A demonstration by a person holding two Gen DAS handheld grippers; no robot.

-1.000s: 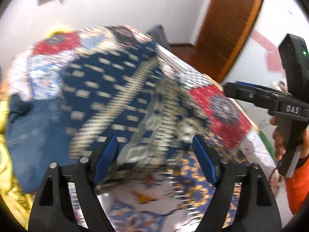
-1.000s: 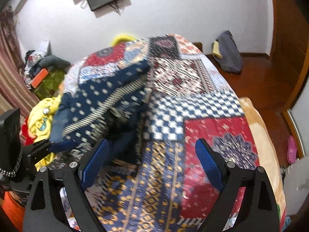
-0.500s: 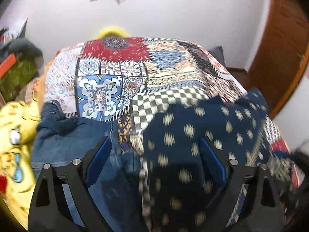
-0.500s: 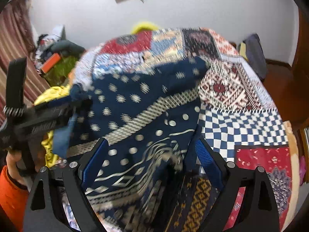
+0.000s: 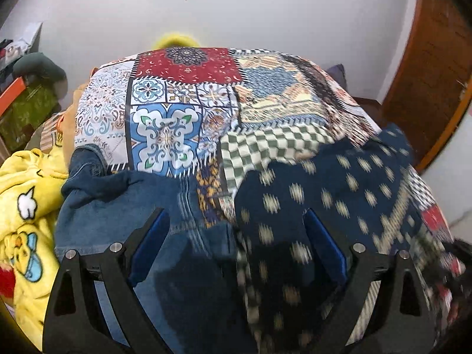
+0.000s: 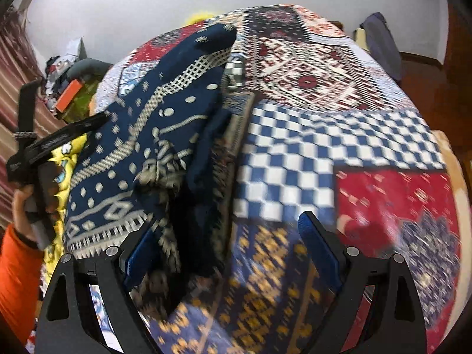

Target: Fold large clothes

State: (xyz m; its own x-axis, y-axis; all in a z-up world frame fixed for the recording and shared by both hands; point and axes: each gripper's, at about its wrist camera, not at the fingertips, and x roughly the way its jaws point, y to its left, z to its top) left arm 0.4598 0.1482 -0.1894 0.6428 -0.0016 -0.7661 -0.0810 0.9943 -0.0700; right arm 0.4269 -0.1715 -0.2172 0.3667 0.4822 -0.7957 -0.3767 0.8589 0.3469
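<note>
Biggest thing in my feeds is the patchwork bedspread (image 5: 183,112), a quilt of red, blue floral, checked and orange panels that covers the whole bed and fills both views; on my right wrist feed its blue-and-white checked patch (image 6: 324,147) sits straight ahead. On top of it lies the navy patterned cloth (image 6: 153,124), dark blue with cream dots and a cream lattice band, bunched in loose folds along the left half of the bed in that view. On my left wrist feed the same cloth (image 5: 324,194) spreads over the right side of the bed and runs down under the gripper. Just left of it I see a pair of blue jeans (image 5: 124,212), touching the navy cloth near the bottom of the feed. Further left is a yellow cartoon-print blanket (image 5: 26,215), heaped at the bed's edge.

My left gripper (image 5: 236,244) has its blue-padded fingers spread wide with nothing between them, hanging over the seam where jeans meet navy cloth. My right gripper (image 6: 230,250) is likewise spread and empty; its left pad seems to brush the navy cloth's fringed hem, though blur makes that uncertain. The left hand (image 6: 25,203) shows in my right feed, orange-sleeved
</note>
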